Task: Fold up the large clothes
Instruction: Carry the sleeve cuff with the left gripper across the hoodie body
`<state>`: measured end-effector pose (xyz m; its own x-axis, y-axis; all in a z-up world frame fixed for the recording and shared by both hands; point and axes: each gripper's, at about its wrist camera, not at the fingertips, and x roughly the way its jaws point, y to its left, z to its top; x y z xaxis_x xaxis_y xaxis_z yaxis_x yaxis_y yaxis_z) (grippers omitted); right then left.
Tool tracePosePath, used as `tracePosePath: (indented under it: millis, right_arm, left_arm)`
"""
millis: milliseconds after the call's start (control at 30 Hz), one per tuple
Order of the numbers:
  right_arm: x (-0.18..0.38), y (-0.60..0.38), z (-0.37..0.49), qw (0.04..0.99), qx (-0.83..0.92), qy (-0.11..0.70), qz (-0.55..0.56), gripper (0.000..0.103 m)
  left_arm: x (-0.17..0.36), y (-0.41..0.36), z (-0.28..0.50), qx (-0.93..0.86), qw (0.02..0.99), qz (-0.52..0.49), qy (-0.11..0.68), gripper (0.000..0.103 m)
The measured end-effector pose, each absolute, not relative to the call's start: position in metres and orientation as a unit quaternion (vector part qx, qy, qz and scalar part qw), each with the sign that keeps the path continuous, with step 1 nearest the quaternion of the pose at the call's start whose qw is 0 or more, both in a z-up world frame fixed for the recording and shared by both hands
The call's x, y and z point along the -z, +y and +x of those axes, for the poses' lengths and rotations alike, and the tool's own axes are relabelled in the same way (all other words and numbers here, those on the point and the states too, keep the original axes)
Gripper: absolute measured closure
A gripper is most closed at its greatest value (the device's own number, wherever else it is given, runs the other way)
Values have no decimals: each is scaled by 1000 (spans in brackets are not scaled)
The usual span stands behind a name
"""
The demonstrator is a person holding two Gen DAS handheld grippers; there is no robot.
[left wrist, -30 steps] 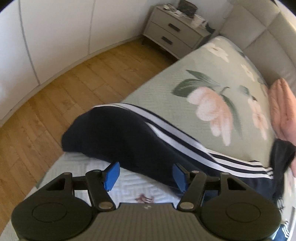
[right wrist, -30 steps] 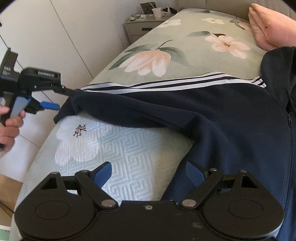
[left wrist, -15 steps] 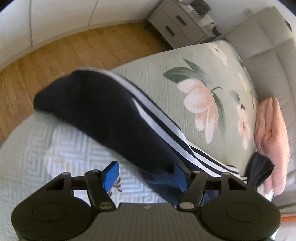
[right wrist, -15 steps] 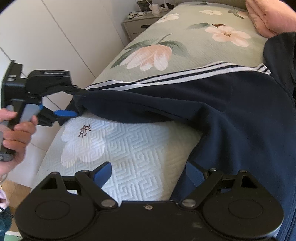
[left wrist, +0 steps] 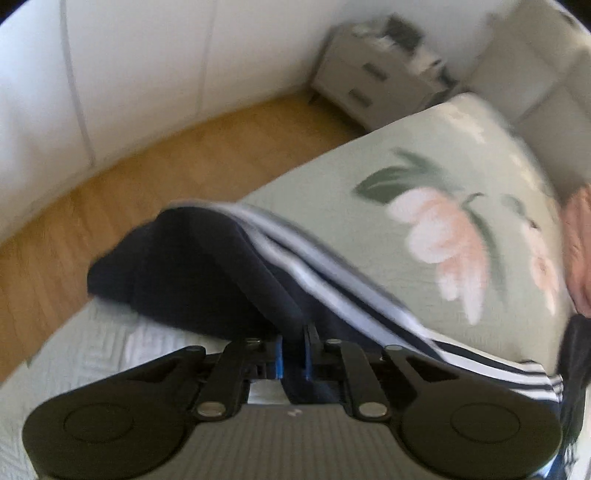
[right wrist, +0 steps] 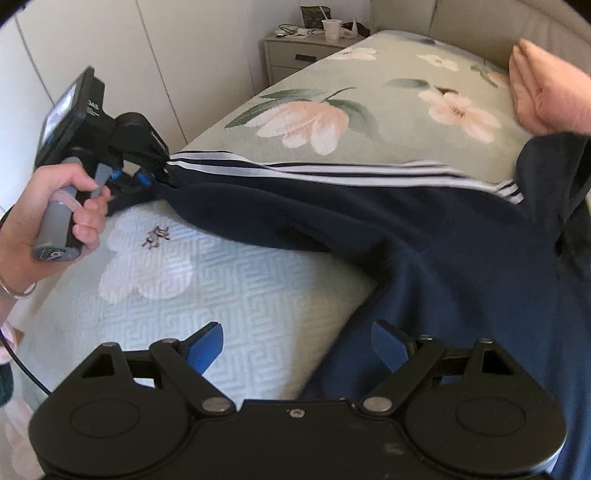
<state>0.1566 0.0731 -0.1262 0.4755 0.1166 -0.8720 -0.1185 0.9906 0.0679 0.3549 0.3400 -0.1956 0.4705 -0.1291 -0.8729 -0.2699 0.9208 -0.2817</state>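
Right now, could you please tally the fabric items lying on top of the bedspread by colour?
Navy, white-striped track jacket: 1
Pink folded blanket: 1
Total: 2
The left tool grips the jacket's sleeve.

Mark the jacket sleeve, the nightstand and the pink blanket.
jacket sleeve [right wrist: 332, 173]: right wrist view, on the white stripes.
nightstand [right wrist: 295, 55]: right wrist view, on the upper drawer front.
pink blanket [right wrist: 546, 99]: right wrist view, on the folded top.

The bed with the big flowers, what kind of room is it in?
Most likely a bedroom. A bed with a flowered cover fills the view, a nightstand stands beside it, and a pink pillow lies near the padded headboard.
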Motion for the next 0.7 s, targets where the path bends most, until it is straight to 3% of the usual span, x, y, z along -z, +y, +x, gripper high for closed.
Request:
tracePosePath:
  millis: [167,367,567,700]
  right_arm:
    - [100,32,154,867,-32,497,-30,0]
    - [61,-45,132,878,11,478,19,1]
    - [38,-118,99,908,33,418,28,0]
    - [44,-171,79,910,35,413,31,0]
  left_arm:
    - [138,304,339,12,865,-153,478,95]
    - [61,237,317,80,908,-132,390,95]
    - [17,111,272,153,929,-107,321,95]
    - [16,6,246,180,929,-68,316,95]
